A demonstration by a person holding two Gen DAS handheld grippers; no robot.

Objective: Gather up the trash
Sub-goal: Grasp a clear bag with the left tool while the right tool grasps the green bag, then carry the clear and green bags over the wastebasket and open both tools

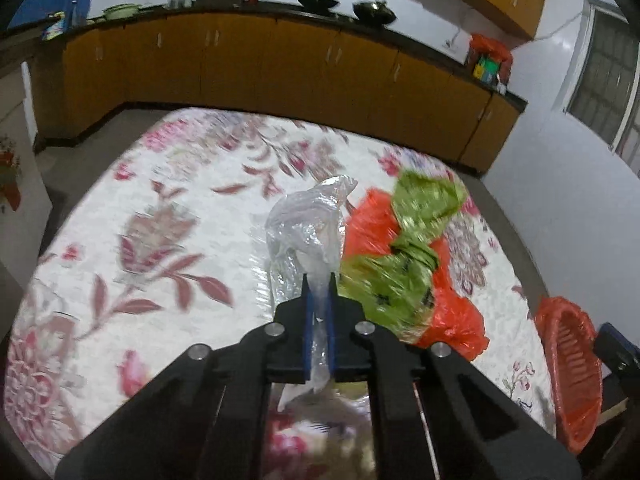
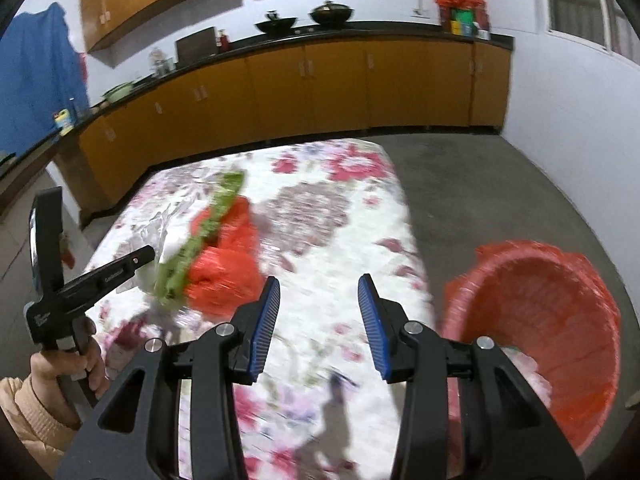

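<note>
Green wrapper (image 1: 416,240), red bag (image 1: 452,312), floral cloth (image 1: 140,220)

Clear plastic bag (image 1: 310,236): crumpled, upright, pinched in left gripper (image 1: 319,280). Green wrapper (image 1: 404,248) draped over orange bag (image 1: 452,316), beside it. Red-lined basket (image 2: 536,320) off table edge.

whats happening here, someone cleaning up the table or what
A person is collecting trash with a handheld gripper in each hand. The left gripper is shut on a clear plastic bag, over the floral-covered table. An orange plastic bag and a green wrapper lie on the table beside it. The right gripper is open and holds nothing, near the orange-lined basket at the table's edge.
</note>
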